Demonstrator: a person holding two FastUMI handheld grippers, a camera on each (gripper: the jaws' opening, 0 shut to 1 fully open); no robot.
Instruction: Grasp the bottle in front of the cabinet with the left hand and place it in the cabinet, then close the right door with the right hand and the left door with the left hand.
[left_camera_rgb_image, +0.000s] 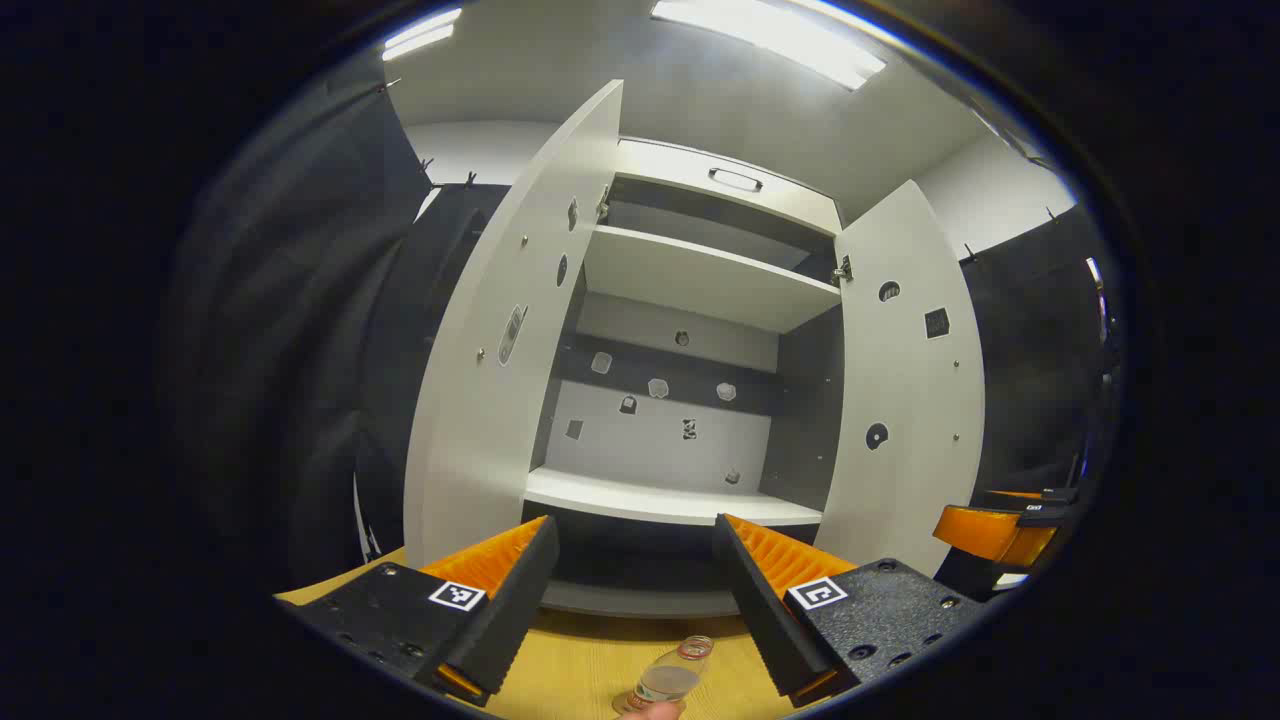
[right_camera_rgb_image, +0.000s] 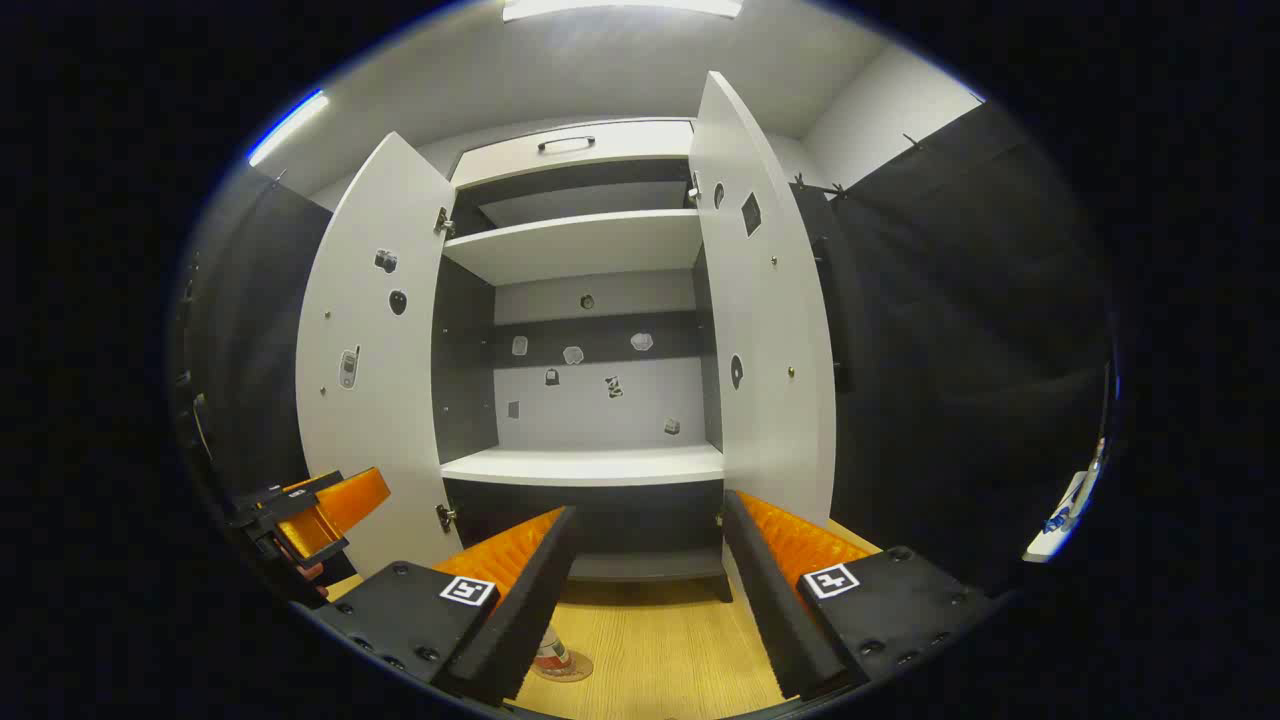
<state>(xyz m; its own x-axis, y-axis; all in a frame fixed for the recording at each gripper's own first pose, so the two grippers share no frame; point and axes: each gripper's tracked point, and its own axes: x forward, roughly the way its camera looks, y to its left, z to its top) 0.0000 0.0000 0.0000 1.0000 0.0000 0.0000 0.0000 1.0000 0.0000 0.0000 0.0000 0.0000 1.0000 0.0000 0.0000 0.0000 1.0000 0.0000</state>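
My left gripper (left_camera_rgb_image: 635, 610) jaws apart, nothing between | small clear plastic bottle (left_camera_rgb_image: 668, 680) upright on yellow wooden worktop (left_camera_rgb_image: 570, 665), bottom centre | risk: descending off-centre tips it | right gripper (right_camera_rgb_image: 645, 600) jaws apart, idle.

Tall white two-door cabinet (right_camera_rgb_image: 585, 250) stands wide open, shelves bare. Right gripper (right_camera_rgb_image: 640, 600) hangs open above the yellow wooden table (right_camera_rgb_image: 660, 650), clear plastic bottle (right_camera_rgb_image: 555, 660) peeking beside its finger.
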